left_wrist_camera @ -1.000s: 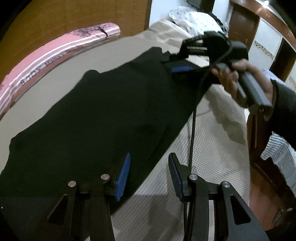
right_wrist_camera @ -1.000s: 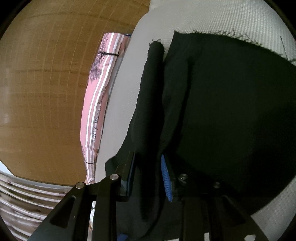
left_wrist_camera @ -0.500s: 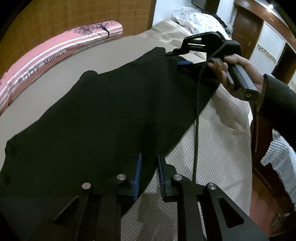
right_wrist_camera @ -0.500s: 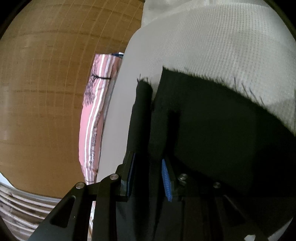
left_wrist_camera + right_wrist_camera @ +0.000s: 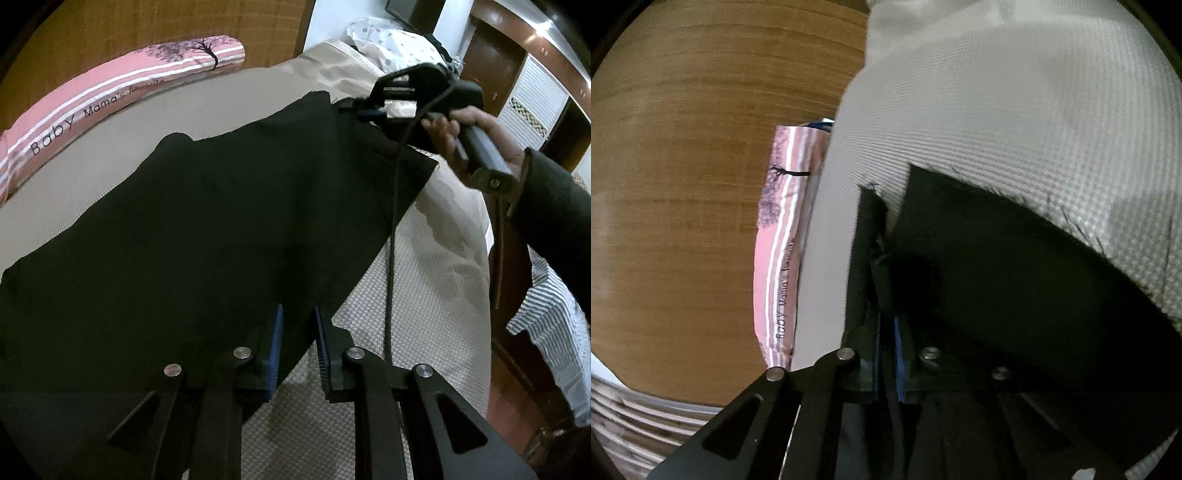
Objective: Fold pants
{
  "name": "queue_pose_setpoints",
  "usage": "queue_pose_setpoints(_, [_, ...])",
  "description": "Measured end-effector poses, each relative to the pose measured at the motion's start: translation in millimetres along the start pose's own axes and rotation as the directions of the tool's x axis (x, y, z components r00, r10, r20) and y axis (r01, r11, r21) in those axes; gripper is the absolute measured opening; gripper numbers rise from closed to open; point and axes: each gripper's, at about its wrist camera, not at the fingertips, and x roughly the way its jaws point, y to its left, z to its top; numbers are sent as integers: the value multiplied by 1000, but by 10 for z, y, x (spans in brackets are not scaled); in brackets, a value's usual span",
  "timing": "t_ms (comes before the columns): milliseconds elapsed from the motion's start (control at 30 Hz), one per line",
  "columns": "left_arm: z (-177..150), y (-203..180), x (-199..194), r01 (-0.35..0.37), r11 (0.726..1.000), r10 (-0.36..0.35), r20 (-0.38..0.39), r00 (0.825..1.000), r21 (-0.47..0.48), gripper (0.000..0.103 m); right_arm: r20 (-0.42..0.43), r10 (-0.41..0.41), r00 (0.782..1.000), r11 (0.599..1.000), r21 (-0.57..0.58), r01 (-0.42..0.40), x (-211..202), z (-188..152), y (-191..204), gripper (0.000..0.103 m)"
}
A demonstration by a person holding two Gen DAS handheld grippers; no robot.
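I see one pair of black pants (image 5: 207, 229), both claws clamped on it: left gripper (image 5: 298, 334) near, right gripper (image 5: 886, 343) far.

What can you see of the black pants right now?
The black pants are plain dark fabric, spread flat across the beige textured bedcover. One end has a frayed raw edge. The left hand-held gripper is shut on their near edge; the right hand-held gripper is shut on a bunched fold at the far end.

Black tongs (image 5: 297, 332) with blue pads, silver screws, dark sleeve (image 5: 554, 206).
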Motion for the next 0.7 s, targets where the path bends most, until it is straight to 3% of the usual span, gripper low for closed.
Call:
queue_pose_setpoints(367, [114,-89,123,-39,998,38,11,999,43,27,44,82,996,997,-4,-82,-327,56,277,6])
queue_pose_setpoints(433, [134,-65,136,-51,998,51,15,999,38,25,68,99,993,995,-16,-98,-479,47,312,6])
queue_pose_setpoints(500, [148,-45,126,-68,997,67,22,997,35,14,91,104,990,994,-25,-102,-623,36,312,6])
queue_pose_setpoints(700, [133,-4,101,-58,998,57,22,998,24,11,136,71,988,997,-13,-70,-1026,-91,71,5])
